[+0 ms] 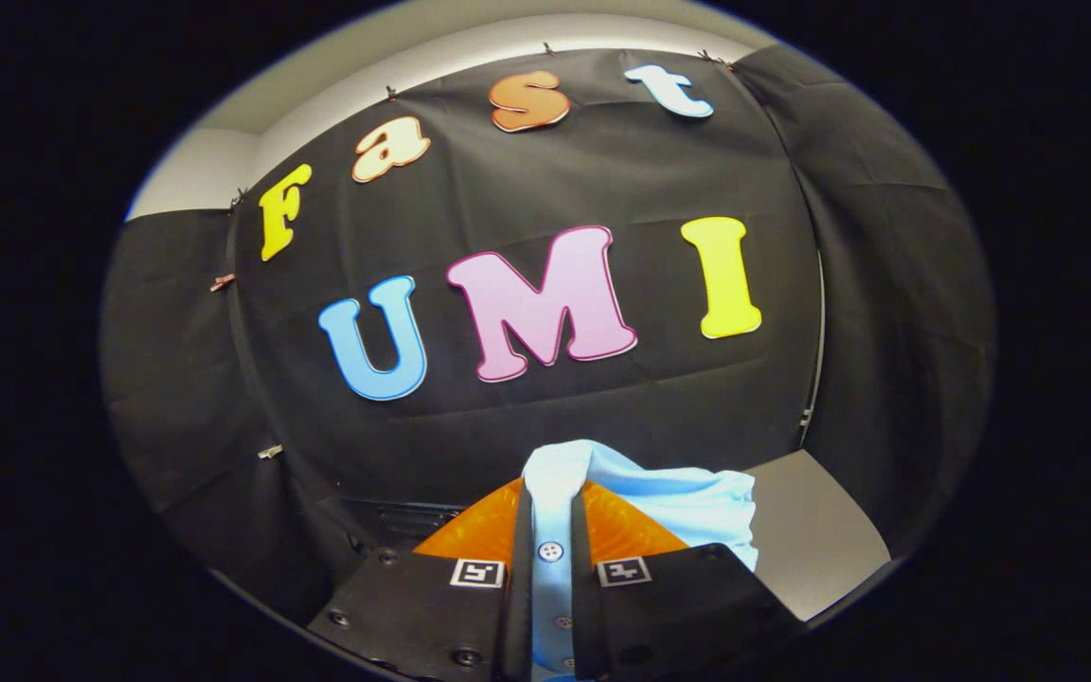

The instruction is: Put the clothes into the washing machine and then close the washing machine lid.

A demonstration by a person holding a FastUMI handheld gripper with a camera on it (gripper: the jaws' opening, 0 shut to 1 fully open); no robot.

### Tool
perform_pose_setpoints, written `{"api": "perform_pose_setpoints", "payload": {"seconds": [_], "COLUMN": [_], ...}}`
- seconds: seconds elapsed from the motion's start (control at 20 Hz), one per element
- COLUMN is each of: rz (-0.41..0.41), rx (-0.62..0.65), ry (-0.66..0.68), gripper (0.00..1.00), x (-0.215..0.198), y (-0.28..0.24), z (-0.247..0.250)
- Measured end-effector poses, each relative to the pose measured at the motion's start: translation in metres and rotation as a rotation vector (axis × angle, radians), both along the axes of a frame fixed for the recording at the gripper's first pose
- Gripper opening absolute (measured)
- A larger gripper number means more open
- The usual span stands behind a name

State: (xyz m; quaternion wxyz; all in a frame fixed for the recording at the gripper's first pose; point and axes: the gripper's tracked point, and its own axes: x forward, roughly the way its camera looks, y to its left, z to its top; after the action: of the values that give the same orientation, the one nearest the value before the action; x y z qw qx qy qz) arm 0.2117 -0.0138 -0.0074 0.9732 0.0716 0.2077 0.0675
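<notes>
Item: shirt (640,497), pale blue, buttoned placket. Held by the gripper (551,559); both fingers (519,568) clenched on the placket strip, which runs lengthwise between them, long axis in line with the fingers. Rest of the cloth bunches ahead of the tips and spills to the right.

Item: orange ribbed part (470,540), directly beyond the shirt; judged to belong to the washer, identity uncertain.

Item: bench (811,540), grey, right of the shirt.

Status: shirt lifted, not yet inside the washer. Coming move likely depends on carrying the shirt forward and down over the opening, trailing cloth on the right clearing the rim.
</notes>
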Motion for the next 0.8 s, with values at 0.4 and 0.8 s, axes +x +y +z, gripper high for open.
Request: {"api": "perform_pose_setpoints", "payload": {"seconds": [0.4,0.8], "rz": [0.201,0.34], "rx": [0.053,0.083], "ry": [-0.013,0.074], "gripper": [0.21,0.21], "x": [-0.024,-0.048], "y": [0.139,0.257], "z": [0.006,-0.057]}}
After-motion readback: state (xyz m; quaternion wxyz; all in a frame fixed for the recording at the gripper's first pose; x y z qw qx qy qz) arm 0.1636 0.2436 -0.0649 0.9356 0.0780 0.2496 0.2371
